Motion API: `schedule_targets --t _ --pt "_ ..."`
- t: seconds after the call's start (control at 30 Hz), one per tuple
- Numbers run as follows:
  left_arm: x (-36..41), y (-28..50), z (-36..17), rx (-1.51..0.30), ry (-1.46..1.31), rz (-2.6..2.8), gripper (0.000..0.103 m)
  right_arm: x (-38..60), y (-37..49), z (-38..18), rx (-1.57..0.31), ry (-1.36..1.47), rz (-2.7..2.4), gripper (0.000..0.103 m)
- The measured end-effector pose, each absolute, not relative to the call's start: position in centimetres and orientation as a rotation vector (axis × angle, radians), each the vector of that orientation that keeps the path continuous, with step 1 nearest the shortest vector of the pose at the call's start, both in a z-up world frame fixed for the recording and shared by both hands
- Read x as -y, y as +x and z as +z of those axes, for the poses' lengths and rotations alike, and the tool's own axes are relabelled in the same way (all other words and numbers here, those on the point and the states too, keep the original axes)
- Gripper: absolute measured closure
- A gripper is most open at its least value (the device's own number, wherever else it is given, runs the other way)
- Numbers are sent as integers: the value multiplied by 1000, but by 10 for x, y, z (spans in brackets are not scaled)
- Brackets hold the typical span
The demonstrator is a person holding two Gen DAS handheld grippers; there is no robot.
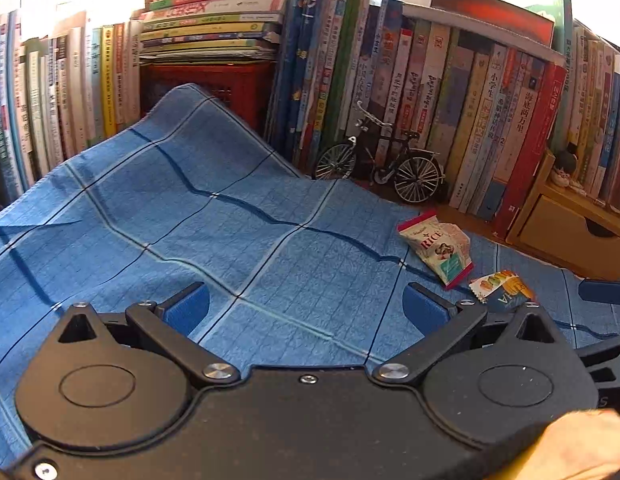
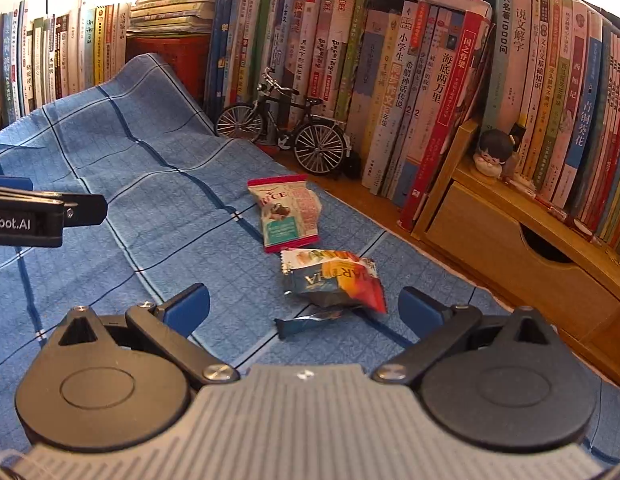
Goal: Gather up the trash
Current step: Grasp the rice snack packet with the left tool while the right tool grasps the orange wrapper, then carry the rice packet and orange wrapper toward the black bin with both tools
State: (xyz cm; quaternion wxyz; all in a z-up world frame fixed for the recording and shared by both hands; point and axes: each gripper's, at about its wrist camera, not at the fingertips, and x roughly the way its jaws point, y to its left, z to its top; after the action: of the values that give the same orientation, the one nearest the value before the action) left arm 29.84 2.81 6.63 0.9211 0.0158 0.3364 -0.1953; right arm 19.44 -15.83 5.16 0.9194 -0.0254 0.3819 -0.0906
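Fingers of both your tools were spread wide apart, and neither tool held anything. On your right gripper [image 2: 304, 308] the blue pads [image 2: 188, 306] sat on each side of a thin dark wrapper strip [image 2: 310, 320]. That strip lay on the blue checked cloth [image 2: 150, 208], right between the pads, and it ran sideways from about 8 o'clock to 2 o'clock.

Just past the strip, at about 12 o'clock, lay the crumpled colourful wrapper [image 2: 334, 280], touching the strip or almost so. Its long side also ran across your fingers, not along them. A little farther, at about 11 o'clock, lay the rice snack packet [image 2: 288, 214], with its long side pointing away from you.

Your left gripper [image 1: 306, 308] had only bare cloth between its pads. For that tool the trash was off to the side, at about 2 o'clock: the colourful wrapper [image 1: 502, 288] first, then the rice packet [image 1: 436, 250].

So your right hand was much nearer to the trash. I think it should go a little forward and down to grab the crumpled wrapper.

Far back stood a toy bicycle [image 2: 282, 132], a small wooden drawer box [image 2: 510, 240], and a long row of books [image 2: 390, 72].
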Motion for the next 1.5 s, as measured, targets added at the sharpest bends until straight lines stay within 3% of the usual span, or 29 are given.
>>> schedule_targets --t 0.8,0.87,1.03,1.13,1.3,1.33,1.5 --pt "112 382 31 -755 164 -700 0 191 233 -3 -722 31 -283 0" --pt "116 382 26 -750 166 -699 3 192 234 -7 -716 52 -290 0" --pt "121 378 16 -701 198 -721 23 191 230 -10 -695 60 -315 0" --pt "120 378 12 -701 172 -729 24 193 227 -11 -683 83 -311 1" --pt "117 378 12 -693 144 -731 33 194 230 -12 -704 93 -272 11" --pt "116 379 13 -695 137 -730 34 194 230 -12 -697 93 -272 17" --pt "105 377 17 -706 77 -691 37 192 224 -11 -674 97 -311 26"
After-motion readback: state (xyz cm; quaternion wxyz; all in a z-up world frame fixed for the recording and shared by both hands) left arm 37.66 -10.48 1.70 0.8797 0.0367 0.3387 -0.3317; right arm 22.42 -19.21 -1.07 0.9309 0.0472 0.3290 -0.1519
